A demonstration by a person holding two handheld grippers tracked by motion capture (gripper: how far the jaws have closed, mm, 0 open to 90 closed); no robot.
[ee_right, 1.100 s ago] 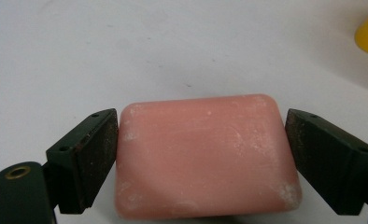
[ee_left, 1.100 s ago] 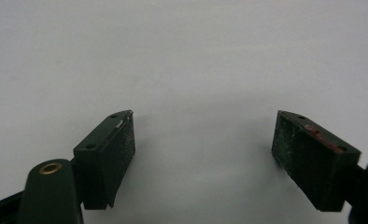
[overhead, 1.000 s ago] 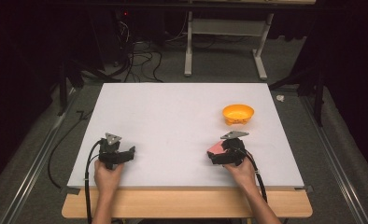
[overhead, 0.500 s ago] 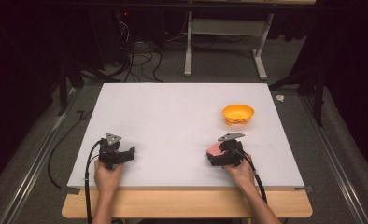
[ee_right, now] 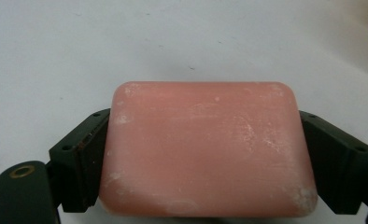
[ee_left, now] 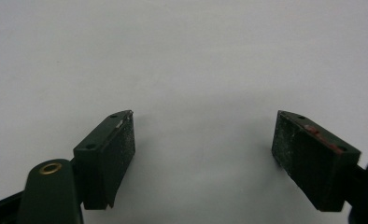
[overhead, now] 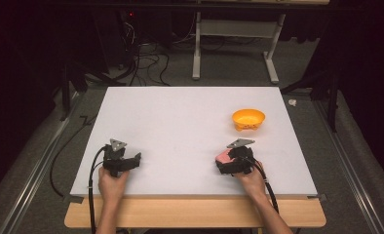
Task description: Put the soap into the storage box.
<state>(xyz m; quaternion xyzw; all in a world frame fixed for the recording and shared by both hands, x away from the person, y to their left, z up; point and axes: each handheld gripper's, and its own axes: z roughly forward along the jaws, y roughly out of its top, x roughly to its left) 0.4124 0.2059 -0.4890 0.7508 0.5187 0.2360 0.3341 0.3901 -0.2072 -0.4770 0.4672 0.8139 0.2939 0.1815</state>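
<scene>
My right gripper [ee_right: 205, 154] clamps a pink rounded soap bar [ee_right: 205, 149]; my left gripper [ee_left: 203, 149] gapes wide over the white tabletop [ee_left: 182, 56].

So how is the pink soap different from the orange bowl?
The pink soap is a flat, solid block with rounded corners; the orange bowl is round and hollow. The soap sits between the jaws of the right gripper; the bowl stands free, farther up the white table. Both are plain-coloured.
</scene>
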